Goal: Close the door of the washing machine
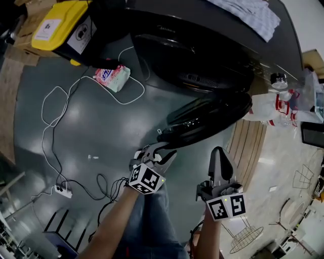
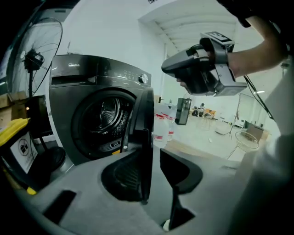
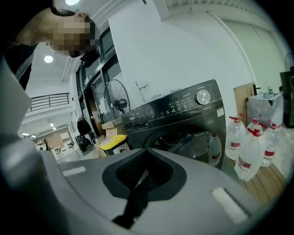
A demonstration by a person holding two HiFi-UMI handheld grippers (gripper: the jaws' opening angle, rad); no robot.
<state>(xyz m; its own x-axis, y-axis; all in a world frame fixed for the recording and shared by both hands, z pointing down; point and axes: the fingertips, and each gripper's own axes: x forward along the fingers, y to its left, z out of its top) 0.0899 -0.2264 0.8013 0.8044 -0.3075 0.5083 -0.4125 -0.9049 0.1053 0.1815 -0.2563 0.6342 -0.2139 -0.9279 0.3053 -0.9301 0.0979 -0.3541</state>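
A dark front-loading washing machine [image 1: 202,55] stands at the top of the head view. Its round door [image 1: 207,119] is swung open toward me. In the left gripper view the door's edge [image 2: 144,133] stands upright between the jaws of my left gripper [image 2: 151,170], close to the left pad [image 2: 124,176]. A gap shows between the door's edge and the right pad [image 2: 181,170]. The drum [image 2: 103,114] is visible behind the door. My left gripper [image 1: 159,152] sits at the door's near rim. To the right of the door, my right gripper [image 1: 221,157] is shut on nothing and points at the machine [image 3: 183,114].
A yellow-lidded bin [image 1: 63,25] stands left of the machine, with a pink packet [image 1: 111,77] and a white cable [image 1: 66,109] on the dark floor. Water bottles [image 1: 281,103] stand to the machine's right. A cloth [image 1: 248,12] lies on top of it.
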